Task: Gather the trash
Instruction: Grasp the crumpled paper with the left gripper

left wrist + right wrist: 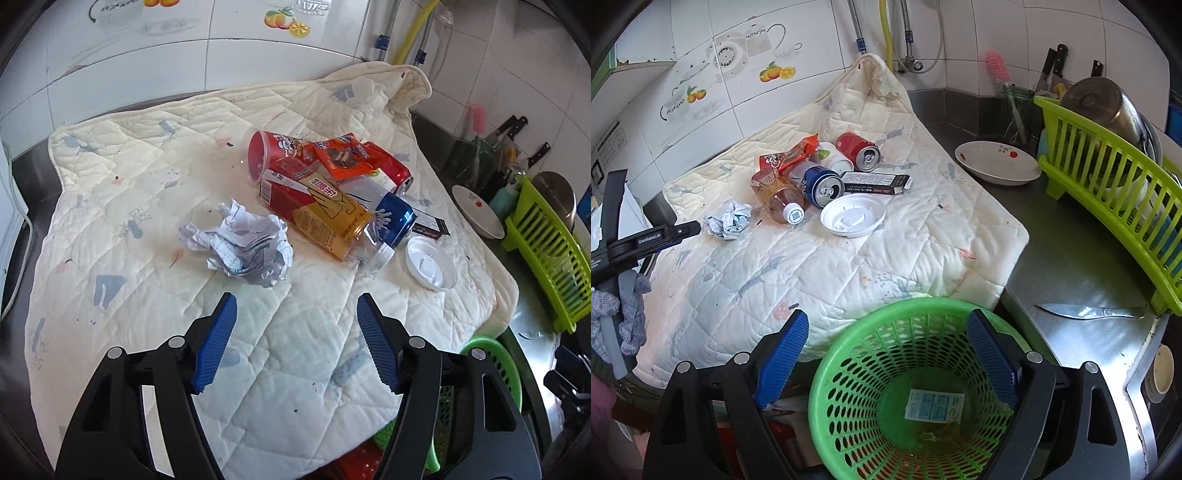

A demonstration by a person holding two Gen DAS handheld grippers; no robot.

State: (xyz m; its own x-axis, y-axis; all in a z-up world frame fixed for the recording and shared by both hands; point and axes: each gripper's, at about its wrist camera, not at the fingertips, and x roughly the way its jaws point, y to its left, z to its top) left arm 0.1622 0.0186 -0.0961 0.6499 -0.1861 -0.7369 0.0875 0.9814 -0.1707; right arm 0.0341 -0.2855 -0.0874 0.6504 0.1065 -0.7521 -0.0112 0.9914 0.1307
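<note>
A pile of trash lies on a cream quilted cloth (295,350): a crumpled paper ball (240,240), a clear bottle with a red and gold label (317,210), a blue can (395,218), a red can (391,170), a red cup (266,151), an orange wrapper (343,155), a black box (875,182) and a white lid (430,266). My left gripper (297,306) is open and empty, just short of the paper ball. My right gripper (886,325) is open and empty above a green perforated basket (871,369) that holds a paper label.
A white bowl (997,162) and a green dish rack (1108,192) with a steel pot stand on the steel counter to the right. A knife (1086,312) lies by the rack. Knives and a pink brush stand by the tiled wall.
</note>
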